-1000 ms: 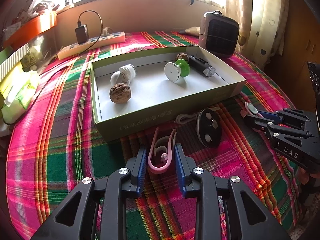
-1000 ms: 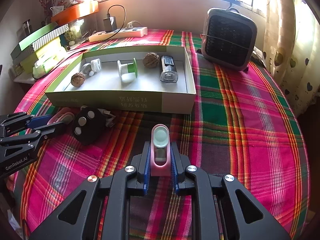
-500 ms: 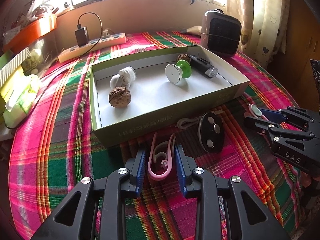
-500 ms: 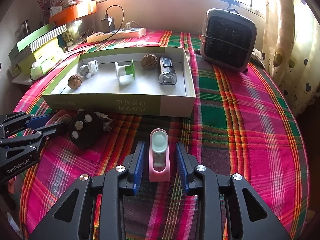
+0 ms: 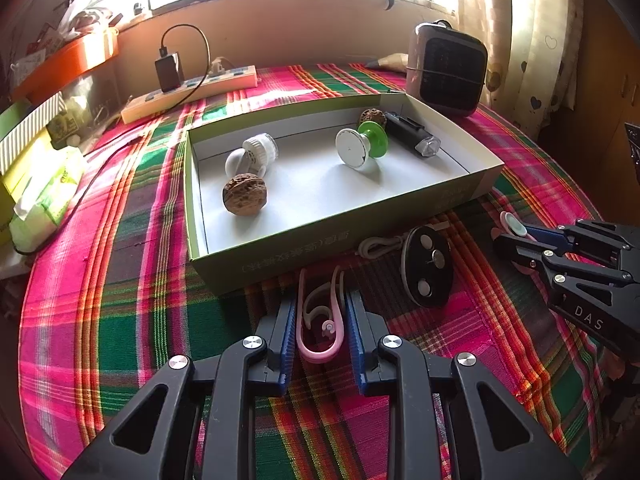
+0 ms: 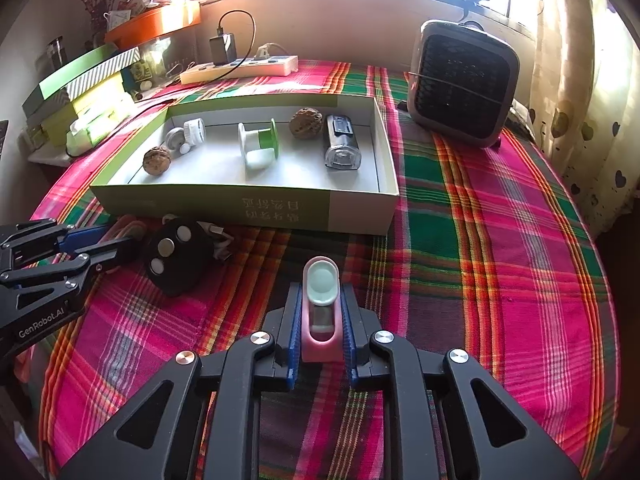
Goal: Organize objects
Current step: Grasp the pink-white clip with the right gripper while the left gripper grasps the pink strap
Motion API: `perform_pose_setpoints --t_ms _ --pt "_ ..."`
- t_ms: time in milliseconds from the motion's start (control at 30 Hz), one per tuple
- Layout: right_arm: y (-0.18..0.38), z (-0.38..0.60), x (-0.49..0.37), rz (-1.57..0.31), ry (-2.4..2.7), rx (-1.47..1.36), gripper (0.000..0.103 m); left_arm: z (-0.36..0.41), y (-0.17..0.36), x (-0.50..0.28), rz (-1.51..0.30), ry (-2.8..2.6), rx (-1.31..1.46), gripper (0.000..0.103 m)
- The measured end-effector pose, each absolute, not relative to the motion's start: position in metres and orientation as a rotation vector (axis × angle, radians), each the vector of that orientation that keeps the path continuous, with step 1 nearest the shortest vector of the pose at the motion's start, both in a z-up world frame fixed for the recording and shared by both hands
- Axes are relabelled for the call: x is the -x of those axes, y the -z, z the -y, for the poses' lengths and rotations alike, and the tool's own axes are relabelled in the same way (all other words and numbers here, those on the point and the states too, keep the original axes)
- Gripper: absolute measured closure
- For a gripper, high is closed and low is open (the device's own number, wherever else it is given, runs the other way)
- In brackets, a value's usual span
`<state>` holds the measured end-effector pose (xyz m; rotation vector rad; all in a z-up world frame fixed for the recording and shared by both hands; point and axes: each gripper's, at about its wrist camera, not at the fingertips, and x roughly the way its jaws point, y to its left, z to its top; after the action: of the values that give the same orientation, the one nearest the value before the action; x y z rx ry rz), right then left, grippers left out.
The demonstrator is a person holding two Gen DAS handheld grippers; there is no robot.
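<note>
My left gripper (image 5: 320,300) rests low on the plaid cloth, its jaws closing on a pink U-shaped clip (image 5: 320,354), blue pads against the clip's two arms. My right gripper (image 6: 322,292) is shut on a small pink holder with a mint oval top (image 6: 322,280). The green-walled box (image 5: 340,236) lies just beyond both. It holds two walnuts (image 5: 245,194), a white round brush (image 5: 252,154), a green and white spool (image 5: 362,146) and a black torch (image 5: 412,136). A black disc with three metal studs (image 5: 428,266) and a white cord (image 5: 376,246) lie between the grippers.
A dark heater (image 5: 448,72) stands at the back right. A power strip (image 5: 188,92) with a plugged charger lies by the back wall. A tissue pack (image 5: 44,196) and stacked boxes (image 6: 80,80) crowd the left edge. Curtains hang at the right.
The right gripper's jaws opened around the pink holder half a second ago and have shut on it again. The left jaws have narrowed onto the pink clip. Neither hand has shifted.
</note>
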<state>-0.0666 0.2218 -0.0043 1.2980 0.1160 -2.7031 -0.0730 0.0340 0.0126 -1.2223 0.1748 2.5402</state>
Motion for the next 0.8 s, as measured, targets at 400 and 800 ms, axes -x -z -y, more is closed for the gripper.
perform_pose_setpoints --t_ms 400,800 --pt "0.002 -0.219 0.067 -0.104 2.690 -1.289 0.085 -0.033 -0.016 0.071 -0.164 -2.549 1.209 0.082" --pt "-0.006 -0.217 0.068 -0.100 2.683 -1.257 0.085 -0.030 -0.029 0.070 -0.149 -2.569 1.177 0.082"
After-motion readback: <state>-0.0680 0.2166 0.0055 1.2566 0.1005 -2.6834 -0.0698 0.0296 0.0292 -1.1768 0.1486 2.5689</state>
